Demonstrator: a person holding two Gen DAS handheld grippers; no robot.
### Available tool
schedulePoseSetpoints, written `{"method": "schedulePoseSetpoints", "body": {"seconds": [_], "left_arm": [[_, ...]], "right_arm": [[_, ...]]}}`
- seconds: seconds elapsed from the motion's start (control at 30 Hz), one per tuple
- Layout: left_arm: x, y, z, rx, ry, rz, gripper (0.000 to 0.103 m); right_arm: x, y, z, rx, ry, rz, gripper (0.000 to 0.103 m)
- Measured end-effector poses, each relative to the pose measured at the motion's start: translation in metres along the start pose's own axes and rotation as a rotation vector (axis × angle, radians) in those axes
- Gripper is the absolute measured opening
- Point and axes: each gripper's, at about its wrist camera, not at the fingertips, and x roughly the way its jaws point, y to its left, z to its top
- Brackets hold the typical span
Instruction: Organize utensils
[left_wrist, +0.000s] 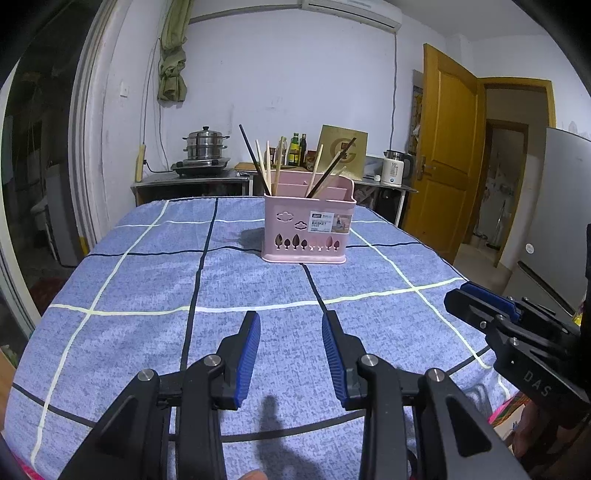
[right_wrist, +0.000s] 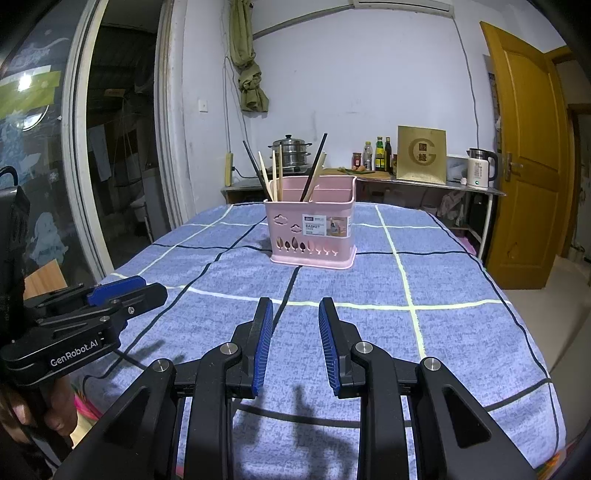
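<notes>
Both grippers, left gripper (left_wrist: 291, 325) and right gripper (right_wrist: 295, 314), hover with fingers spread and empty above the blue checked tablecloth (left_wrist: 147, 280), aimed at the pink basket (left_wrist: 308, 227) where chopsticks (left_wrist: 264, 168) stand upright, seemingly already sorted.

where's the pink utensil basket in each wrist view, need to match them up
Left wrist view: pink basket stands just right of centre on the blue checked tablecloth, beyond the open left gripper.
Right wrist view: pink basket near centre, beyond the open right gripper.
Shared landmark: the white kettle on the back counter, right of the basket.
</notes>
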Motion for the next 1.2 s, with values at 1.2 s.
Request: {"method": "schedulePoseSetpoints", "body": {"seconds": [1.2], "left_arm": [[0.0013,-0.0046,-0.0041,0.030,0.015,0.015,0.034]], "right_arm": [[0.0042,-0.0035,-0.0037,0.002,0.008,0.009,0.027]]}}
